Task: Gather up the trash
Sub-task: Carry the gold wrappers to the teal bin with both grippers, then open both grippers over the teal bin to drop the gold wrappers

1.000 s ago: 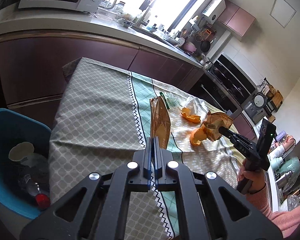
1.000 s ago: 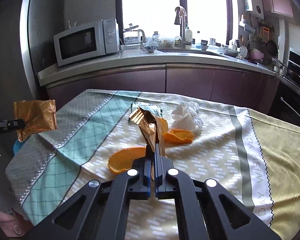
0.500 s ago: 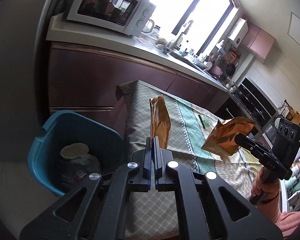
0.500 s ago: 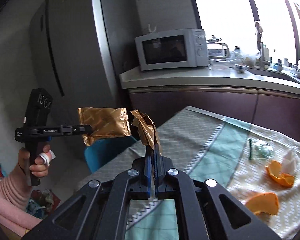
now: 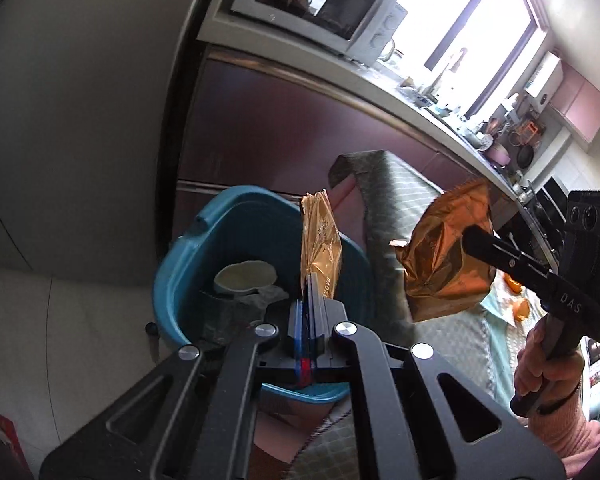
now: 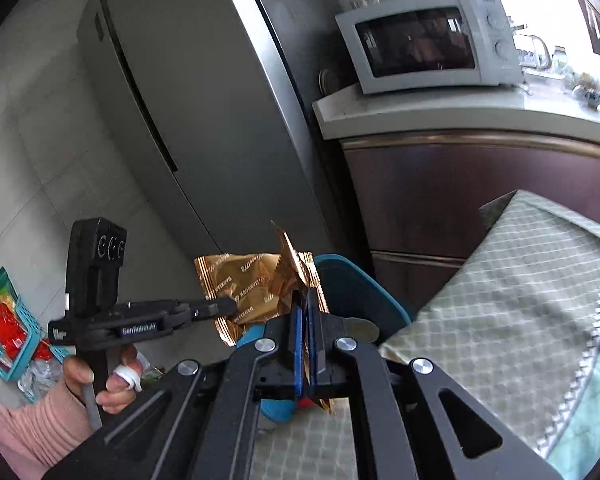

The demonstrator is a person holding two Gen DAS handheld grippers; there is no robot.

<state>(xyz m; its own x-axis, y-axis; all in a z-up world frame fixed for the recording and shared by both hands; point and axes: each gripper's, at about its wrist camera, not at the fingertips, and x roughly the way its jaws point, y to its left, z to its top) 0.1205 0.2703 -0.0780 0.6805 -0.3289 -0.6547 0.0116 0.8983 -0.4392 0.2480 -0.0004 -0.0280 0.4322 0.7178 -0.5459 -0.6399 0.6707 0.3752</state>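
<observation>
My left gripper [image 5: 310,282] is shut on a flat gold snack wrapper [image 5: 320,240], which stands upright over the blue trash bin [image 5: 180,268]. The bin sits on the floor by the table corner and holds a pale cup [image 5: 244,280] and other rubbish. My right gripper [image 6: 306,298] is shut on a crumpled gold wrapper [image 6: 296,268], just above the bin's rim [image 6: 352,276]. In the right wrist view the left gripper [image 6: 228,304] comes in from the left with its wrapper [image 6: 240,288]. The two wrappers nearly touch.
The table with its checked cloth [image 6: 520,280] stands right of the bin; orange peels [image 5: 516,308] lie on it. A grey fridge [image 6: 204,120] and dark cabinets [image 5: 300,136] under a microwave [image 6: 420,44] stand behind. A teal basket [image 6: 12,344] is on the floor at left.
Both grippers have swung left, from over the table to over the blue bin, each still holding its gold wrapper. The wrappers have drawn close together.
</observation>
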